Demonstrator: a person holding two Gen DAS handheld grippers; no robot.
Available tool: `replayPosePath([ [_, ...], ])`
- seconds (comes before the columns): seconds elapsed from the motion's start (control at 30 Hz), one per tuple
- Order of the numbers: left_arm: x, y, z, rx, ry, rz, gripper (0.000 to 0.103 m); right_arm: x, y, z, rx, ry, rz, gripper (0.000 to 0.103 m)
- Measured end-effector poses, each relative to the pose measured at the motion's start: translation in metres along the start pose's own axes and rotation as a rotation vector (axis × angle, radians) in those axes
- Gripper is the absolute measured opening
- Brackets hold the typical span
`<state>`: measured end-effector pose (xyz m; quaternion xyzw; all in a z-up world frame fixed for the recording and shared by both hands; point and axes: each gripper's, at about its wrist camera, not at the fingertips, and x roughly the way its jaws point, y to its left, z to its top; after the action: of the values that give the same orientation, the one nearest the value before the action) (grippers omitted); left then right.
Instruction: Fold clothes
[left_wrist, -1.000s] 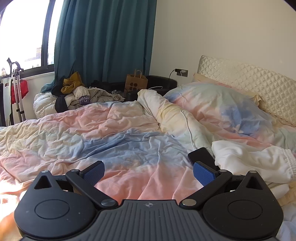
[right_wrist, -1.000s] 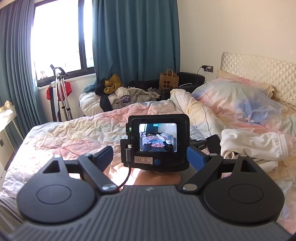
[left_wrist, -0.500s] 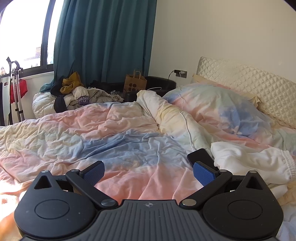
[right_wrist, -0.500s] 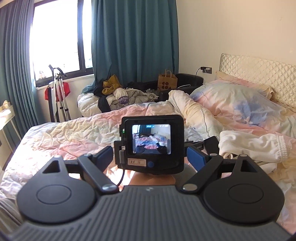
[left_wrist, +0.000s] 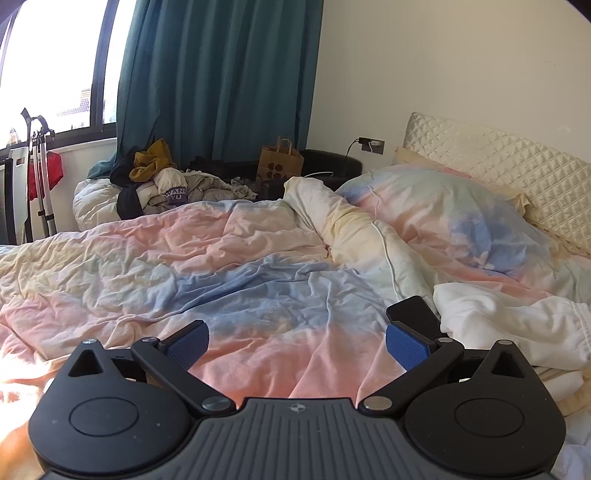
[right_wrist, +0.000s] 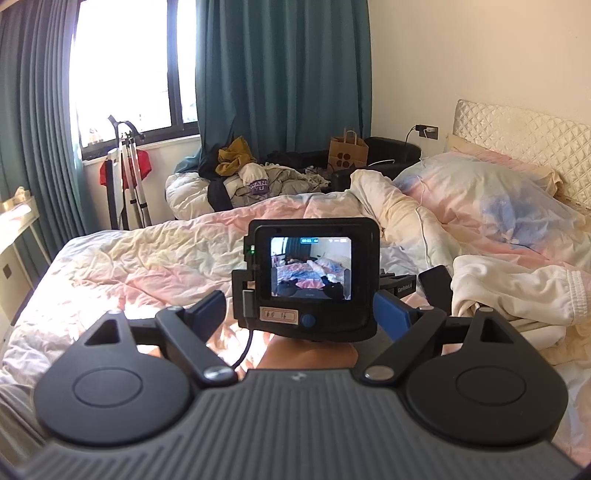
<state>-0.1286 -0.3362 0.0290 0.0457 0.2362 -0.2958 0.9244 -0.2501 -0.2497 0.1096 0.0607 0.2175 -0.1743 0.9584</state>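
Observation:
A crumpled white garment (left_wrist: 517, 325) with an elastic hem lies on the pastel duvet (left_wrist: 229, 273) at the right, near the pillow; it also shows in the right wrist view as the white garment (right_wrist: 517, 291). My left gripper (left_wrist: 295, 341) hovers open over the duvet, nothing between its blue pads, and its right finger is just left of the garment. My right gripper (right_wrist: 299, 312) is open behind it, looking at the left gripper's camera screen (right_wrist: 312, 267) and a hand (right_wrist: 306, 354) below.
A heap of mixed clothes (left_wrist: 166, 184) sits on a white bundle beyond the bed's far side, by the teal curtain (left_wrist: 221, 81). A paper bag (left_wrist: 279, 162) and a dark stand are near the wall socket. A pastel pillow (left_wrist: 443, 218) and a quilted headboard (left_wrist: 498, 173) lie right.
Both views drift only slightly. The right gripper has risen a little behind the left one. Both stay open and the white garment has not moved.

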Motion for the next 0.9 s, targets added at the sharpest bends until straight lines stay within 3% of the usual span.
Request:
replayPosePath([
  [0.3, 0.005, 0.007, -0.001, -0.018, 0.031, 0.073, 0.103, 0.029, 0.024, -0.037, -0.013, -0.001, 0.006, 0.093],
  [0.47, 0.011, 0.012, -0.002, -0.036, 0.056, 0.088, 0.103, 0.037, 0.048, -0.050, -0.171, 0.025, -0.146, 0.093],
  [0.57, 0.014, 0.024, -0.003, -0.075, 0.071, 0.076, 0.103, 0.035, 0.046, -0.047, -0.185, 0.002, -0.190, 0.093],
  [0.67, 0.015, 0.040, -0.001, -0.093, 0.081, 0.082, 0.103, 0.024, 0.030, -0.027, -0.133, -0.061, -0.145, 0.093],
  [0.9, 0.003, 0.111, 0.012, -0.144, 0.088, 0.226, 0.103, 0.043, -0.011, 0.060, -0.062, -0.196, -0.115, 0.093],
])
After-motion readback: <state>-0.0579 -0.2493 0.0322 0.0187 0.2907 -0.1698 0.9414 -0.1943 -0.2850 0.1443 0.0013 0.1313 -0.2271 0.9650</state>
